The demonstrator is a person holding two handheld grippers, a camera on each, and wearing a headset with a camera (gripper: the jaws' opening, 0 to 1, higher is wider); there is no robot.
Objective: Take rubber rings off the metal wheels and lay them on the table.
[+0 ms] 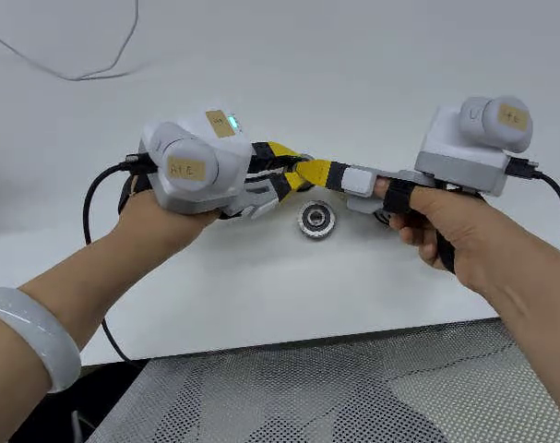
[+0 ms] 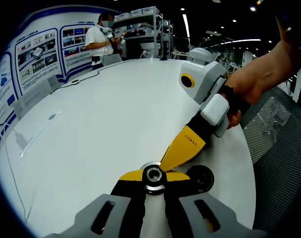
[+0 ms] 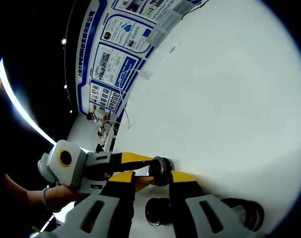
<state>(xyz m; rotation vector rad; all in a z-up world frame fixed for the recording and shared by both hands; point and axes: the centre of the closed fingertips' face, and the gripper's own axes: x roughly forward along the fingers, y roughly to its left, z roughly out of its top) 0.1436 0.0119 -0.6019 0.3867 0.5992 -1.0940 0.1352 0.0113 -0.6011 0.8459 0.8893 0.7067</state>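
Left hand-held gripper point(image 2: 154, 177) clamped on metal wheel point(image 3: 161, 171), held above tabletop point(image 1: 353, 55). Right hand-held gripper point(image 3: 156, 177) jaws flank same wheel, perhaps touching; grip unclear. Second wheel point(image 1: 316, 220) lies on tabletop.

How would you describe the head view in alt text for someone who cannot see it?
Two hand-held tools, the left gripper and the right gripper, meet tip to tip with yellow jaws above a white table. A metal wheel lies on the table just beneath them.
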